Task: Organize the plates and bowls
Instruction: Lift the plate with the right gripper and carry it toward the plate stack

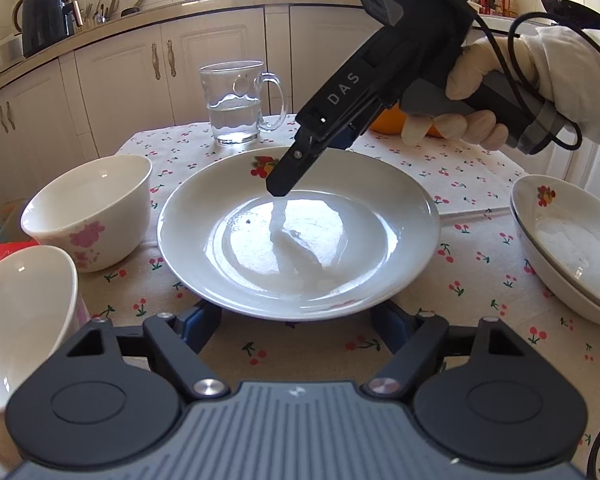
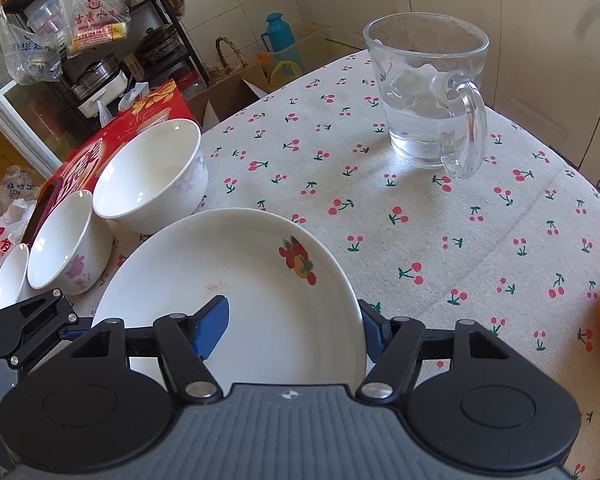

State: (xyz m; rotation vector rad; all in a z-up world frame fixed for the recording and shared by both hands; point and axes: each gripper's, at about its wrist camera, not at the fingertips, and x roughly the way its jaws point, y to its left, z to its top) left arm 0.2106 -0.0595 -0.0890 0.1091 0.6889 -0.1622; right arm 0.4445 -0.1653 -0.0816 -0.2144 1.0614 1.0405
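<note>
Your right gripper [image 2: 290,330] straddles the rim of the plate [image 2: 240,280], fingers apart: white, shallow, with a fruit decal, on the cherry-print tablecloth [image 2: 420,220]. Your left gripper [image 1: 296,332] stands wide at its near edge.

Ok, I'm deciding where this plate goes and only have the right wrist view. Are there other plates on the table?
Observer: Yes. The left wrist view shows what looks like two stacked plates, off to the right of your plate.
Operator: And what is the left gripper doing?
Observer: The left gripper is open, its fingers spread wide at the plate's near rim, not closed on it.
</note>
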